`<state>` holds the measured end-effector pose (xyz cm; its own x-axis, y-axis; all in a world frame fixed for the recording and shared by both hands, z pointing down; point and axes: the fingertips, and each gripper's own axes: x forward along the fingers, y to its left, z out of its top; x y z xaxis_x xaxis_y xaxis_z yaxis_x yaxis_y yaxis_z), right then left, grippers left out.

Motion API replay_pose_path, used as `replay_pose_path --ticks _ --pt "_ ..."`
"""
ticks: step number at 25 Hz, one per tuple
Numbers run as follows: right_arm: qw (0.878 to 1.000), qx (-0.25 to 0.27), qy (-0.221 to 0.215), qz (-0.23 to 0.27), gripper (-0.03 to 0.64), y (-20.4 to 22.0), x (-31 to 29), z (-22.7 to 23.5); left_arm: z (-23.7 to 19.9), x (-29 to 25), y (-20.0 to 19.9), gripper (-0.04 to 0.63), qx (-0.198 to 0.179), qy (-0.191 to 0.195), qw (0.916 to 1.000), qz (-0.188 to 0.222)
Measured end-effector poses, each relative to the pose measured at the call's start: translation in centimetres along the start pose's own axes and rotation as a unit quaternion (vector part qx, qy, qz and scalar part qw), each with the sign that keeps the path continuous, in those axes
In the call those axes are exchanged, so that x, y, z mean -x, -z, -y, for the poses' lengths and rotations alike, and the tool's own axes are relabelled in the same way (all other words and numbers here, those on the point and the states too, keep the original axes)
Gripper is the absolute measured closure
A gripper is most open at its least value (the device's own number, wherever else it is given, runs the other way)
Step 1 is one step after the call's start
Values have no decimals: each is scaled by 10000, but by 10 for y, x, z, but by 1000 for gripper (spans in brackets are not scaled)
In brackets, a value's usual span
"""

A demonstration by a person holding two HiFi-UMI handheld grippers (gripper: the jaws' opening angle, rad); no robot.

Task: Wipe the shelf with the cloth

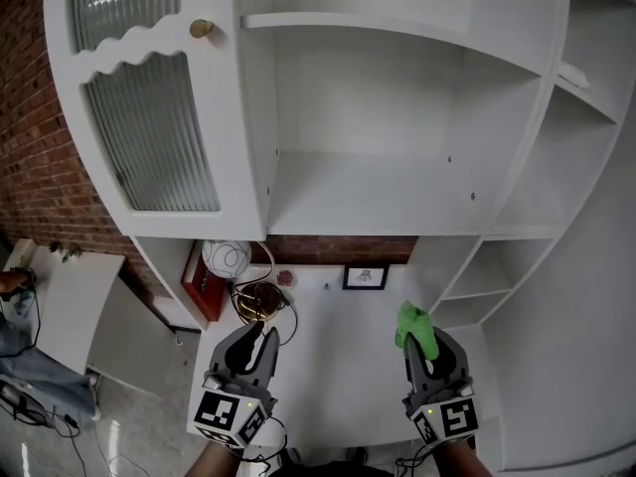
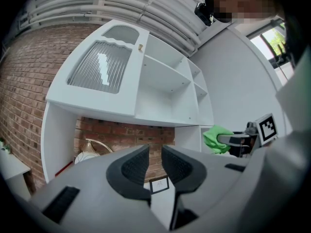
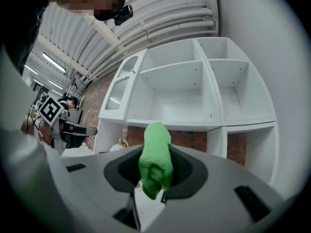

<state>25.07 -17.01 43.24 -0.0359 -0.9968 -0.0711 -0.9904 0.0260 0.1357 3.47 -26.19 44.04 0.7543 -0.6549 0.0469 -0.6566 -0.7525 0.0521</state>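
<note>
The white shelf unit (image 1: 368, 192) stands in front of me, its open compartments bare; it also shows in the left gripper view (image 2: 165, 89) and the right gripper view (image 3: 180, 106). My right gripper (image 1: 424, 351) (image 3: 155, 171) is shut on a folded green cloth (image 1: 415, 328) (image 3: 155, 154), held low over the white counter, well below the shelf boards. From the left gripper view the cloth (image 2: 216, 139) shows at the right. My left gripper (image 1: 248, 351) (image 2: 155, 166) hovers at the same height to the left, its jaws a narrow gap apart with nothing between them.
A ribbed-glass cabinet door (image 1: 149, 137) with a brass knob (image 1: 202, 29) closes the unit's left part. On the counter (image 1: 338, 366) under the shelves stand a globe lamp (image 1: 227, 258), a red box (image 1: 202, 284) and a small picture frame (image 1: 365, 277). A brick wall (image 1: 30, 167) lies left.
</note>
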Motion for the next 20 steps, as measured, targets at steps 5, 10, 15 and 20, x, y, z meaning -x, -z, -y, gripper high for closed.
replay_pose_path --ticks 5,10,15,20 --pt "10000 -43 16 27 514 0 3 1 3 0 0 517 -2 24 10000 64" --pt "10000 -93 23 27 514 1 5 2 3 2 1 517 5 13 10000 6" --pt "10000 -87 32 16 514 1 6 2 5 2 2 517 -4 28 10000 -32" --pt "9999 -108 32 7 514 3 6 2 5 1 5 517 41 70 9999 102"
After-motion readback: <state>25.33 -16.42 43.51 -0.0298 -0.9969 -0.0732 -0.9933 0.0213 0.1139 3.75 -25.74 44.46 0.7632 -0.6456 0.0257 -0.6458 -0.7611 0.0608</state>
